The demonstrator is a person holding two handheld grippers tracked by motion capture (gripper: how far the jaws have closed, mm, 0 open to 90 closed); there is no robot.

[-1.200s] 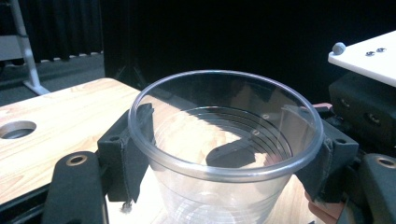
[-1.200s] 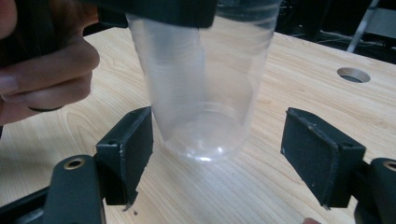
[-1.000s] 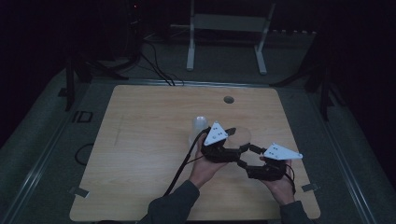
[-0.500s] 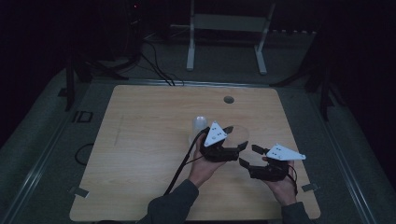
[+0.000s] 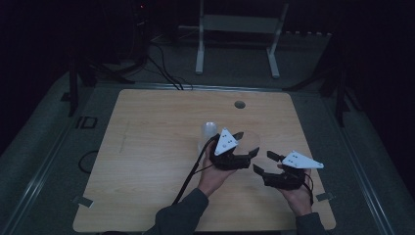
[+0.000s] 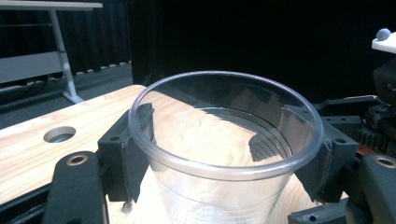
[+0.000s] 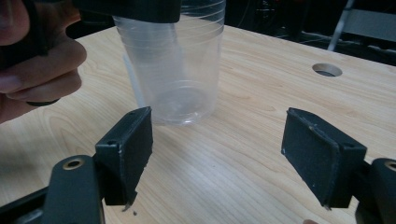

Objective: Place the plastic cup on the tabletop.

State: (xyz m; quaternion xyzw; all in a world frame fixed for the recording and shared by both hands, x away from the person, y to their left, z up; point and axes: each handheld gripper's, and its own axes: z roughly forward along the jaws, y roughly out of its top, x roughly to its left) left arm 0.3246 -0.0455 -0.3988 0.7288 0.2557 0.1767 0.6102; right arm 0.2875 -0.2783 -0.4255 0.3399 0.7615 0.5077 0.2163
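Pads (image 6: 132, 154) of the left claw (image 6: 226, 154) are pressing on both sides of a clear plastic cup (image 6: 224, 140) just under its rim, grasping it upright on the wooden surface (image 5: 147, 161). Just beside it, the right claw (image 7: 233, 158) is hovering released, its jaws standing wide apart, the cup ahead of them.

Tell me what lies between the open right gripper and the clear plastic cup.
Nothing but bare wooden tabletop. In the right gripper view the right gripper has its jaws spread with nothing between them, short of the clear plastic cup, which the left gripper clamps.
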